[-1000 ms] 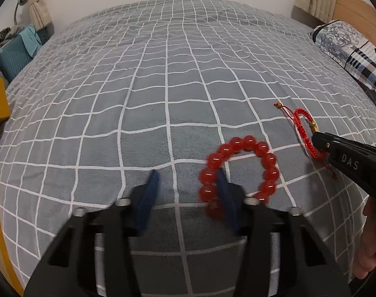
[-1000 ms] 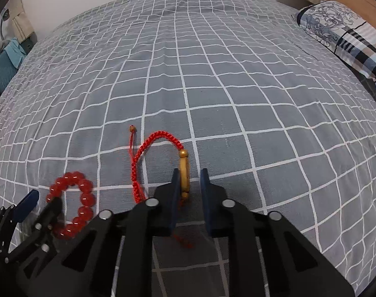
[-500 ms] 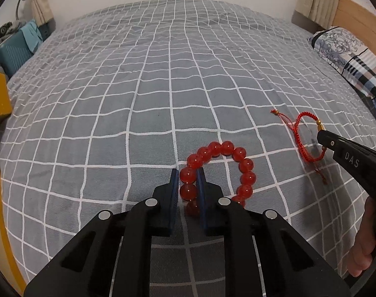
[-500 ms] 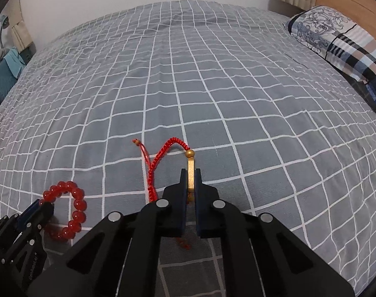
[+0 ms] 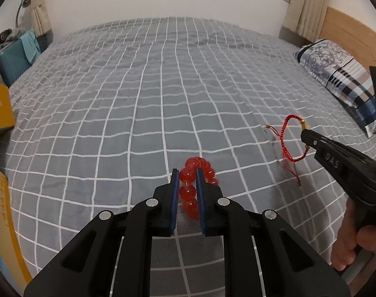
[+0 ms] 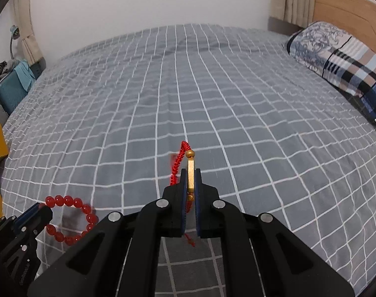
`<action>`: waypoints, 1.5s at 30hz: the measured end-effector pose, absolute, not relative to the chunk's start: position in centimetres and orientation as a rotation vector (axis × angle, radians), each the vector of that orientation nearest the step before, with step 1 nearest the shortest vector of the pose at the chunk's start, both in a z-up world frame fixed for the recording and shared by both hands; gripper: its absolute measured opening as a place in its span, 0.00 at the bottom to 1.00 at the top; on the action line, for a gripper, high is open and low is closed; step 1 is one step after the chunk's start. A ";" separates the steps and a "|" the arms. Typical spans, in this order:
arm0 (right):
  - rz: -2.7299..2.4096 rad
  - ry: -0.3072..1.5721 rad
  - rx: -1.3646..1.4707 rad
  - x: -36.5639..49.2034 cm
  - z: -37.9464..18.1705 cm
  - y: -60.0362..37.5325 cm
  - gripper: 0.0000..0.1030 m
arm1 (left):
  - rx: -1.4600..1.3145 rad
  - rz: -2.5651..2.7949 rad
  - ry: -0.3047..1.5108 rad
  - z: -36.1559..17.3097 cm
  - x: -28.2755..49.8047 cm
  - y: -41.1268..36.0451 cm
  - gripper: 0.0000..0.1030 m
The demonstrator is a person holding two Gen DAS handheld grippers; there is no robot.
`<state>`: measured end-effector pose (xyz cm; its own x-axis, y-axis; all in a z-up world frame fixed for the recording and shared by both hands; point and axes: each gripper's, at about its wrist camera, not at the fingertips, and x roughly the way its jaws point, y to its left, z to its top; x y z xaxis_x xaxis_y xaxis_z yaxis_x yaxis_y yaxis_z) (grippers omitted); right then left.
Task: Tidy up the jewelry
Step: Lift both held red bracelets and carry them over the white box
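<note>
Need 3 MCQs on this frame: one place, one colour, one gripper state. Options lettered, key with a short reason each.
1. Where is the patterned pillow?
A. On the right side of the bed, by the wooden headboard
B. Centre of the bed
C. On the floor

2. What colour are the round beads of the bead bracelet?
A. Blue
B. Red
C. Green

3. What is the right gripper doing?
A. Open above the bed
B. Shut on nothing
C. Shut on the cord bracelet

Key: 1 A, it lies at the bed's right edge below the headboard. 2 B, the beads in the left gripper are red. 3 C, its gold bar sits clamped between the fingers.
</note>
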<state>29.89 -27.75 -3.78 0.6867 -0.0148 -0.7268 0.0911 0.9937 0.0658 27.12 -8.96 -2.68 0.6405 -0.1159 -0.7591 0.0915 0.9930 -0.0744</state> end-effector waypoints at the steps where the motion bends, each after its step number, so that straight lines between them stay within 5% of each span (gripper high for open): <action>1: -0.059 0.800 0.098 29.7 -3.5 -27.7 0.04 | -0.031 -0.121 0.855 -2.3 26.9 -9.0 0.13; 27: -0.026 0.722 0.024 26.5 -0.1 -24.9 0.04 | -0.023 -0.047 0.696 2.7 24.2 -7.3 0.13; 45: 0.113 0.696 0.013 19.5 8.2 -15.7 0.04 | -0.032 0.042 0.661 10.2 16.6 0.7 0.13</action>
